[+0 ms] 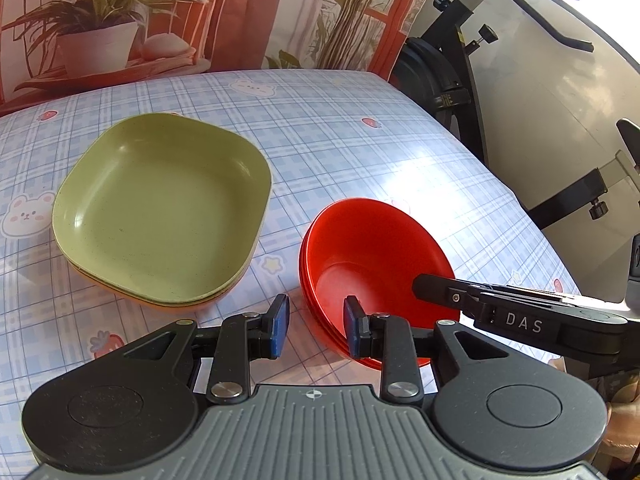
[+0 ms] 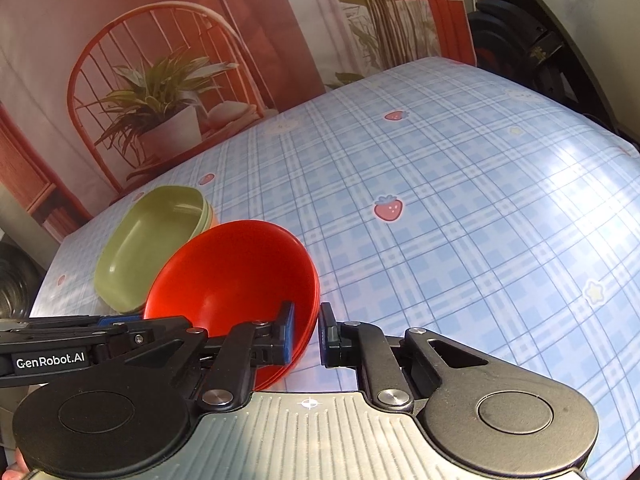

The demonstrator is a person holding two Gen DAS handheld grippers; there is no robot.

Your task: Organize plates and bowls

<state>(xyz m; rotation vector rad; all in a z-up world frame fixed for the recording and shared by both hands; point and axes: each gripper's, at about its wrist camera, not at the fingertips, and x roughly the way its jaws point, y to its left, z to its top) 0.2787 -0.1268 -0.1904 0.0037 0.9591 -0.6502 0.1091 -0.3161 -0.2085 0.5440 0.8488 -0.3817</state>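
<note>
Evidently the sorting is nearly done, and the step in hand is settling the bowls. On the table (image 2: pixel 440 200), the stack of plates (image 1: pixel 160 208), green ones on an orange one, sits squared up toward the left edge and looks finished. The red bowls (image 1: pixel 360 240), three nested as far as the rims show, stand just beside it toward the near edge. They are tipped, with the mouth leaning toward the plates, and whether the base rests on the cloth is hidden.

The right gripper (image 2: pixel 307 334) is almost closed and seems to pinch the right side of the bowls' rim, one pad inside and one outside. The left gripper (image 1: pixel 316 328) is partly open and grips nothing. It straddles the left side of the rim, with the outer pad clear of the wall.

Next, I judge, the nest must be brought level and set flat near the plates before the right pinch lets go. The left jaws could steady the far side. A tilted release might let the bowls rock or slide apart.

A printed backdrop (image 1: pixel 240 12) of plants and a red chair hangs behind the far edge, and a dark exercise machine (image 1: pixel 452 60) stands past the right edge. The glossy blue checked cloth is dotted with small prints such as a strawberry (image 2: pixel 389 208)
</note>
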